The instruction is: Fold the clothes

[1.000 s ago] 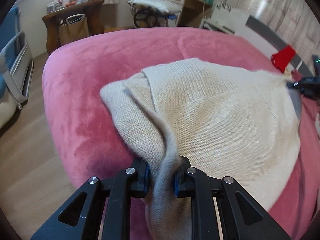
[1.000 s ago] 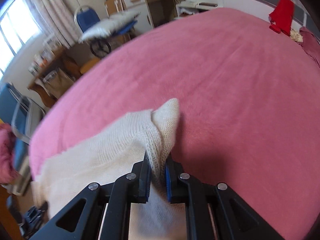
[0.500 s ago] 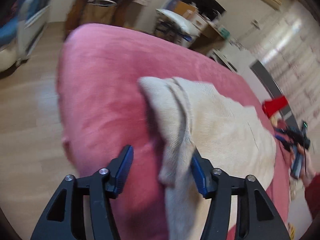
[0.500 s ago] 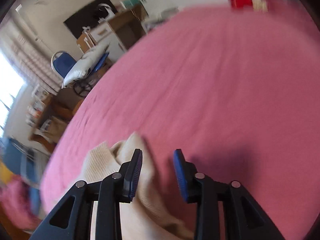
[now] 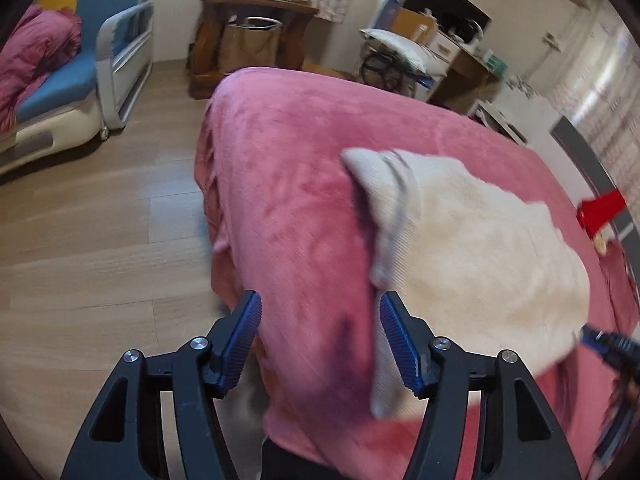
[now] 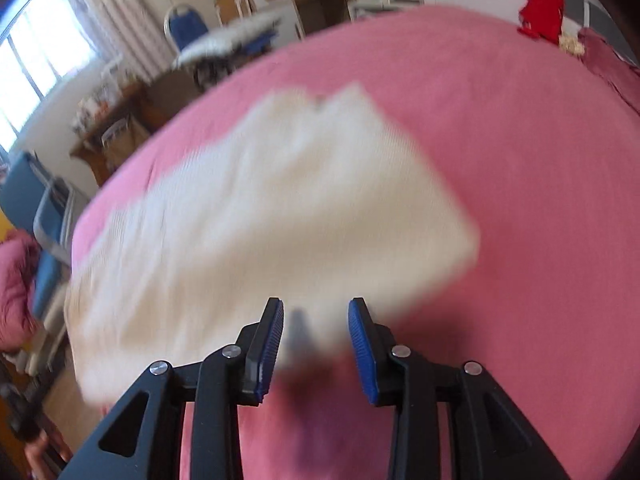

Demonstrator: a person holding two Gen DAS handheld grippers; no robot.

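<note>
Though released, sweater lies ahead.

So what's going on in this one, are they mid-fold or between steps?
Between steps, it seems. A person is folding a cream knit sweater on a bed with a pink blanket, using two handheld grippers. Right now neither one holds the garment: the left gripper has its jaws wide open beside the sweater's near edge, and the right gripper is open just short of the cloth. The sweater lies folded on the blanket. The right wrist view is blurred, so finer detail is unclear.
</note>
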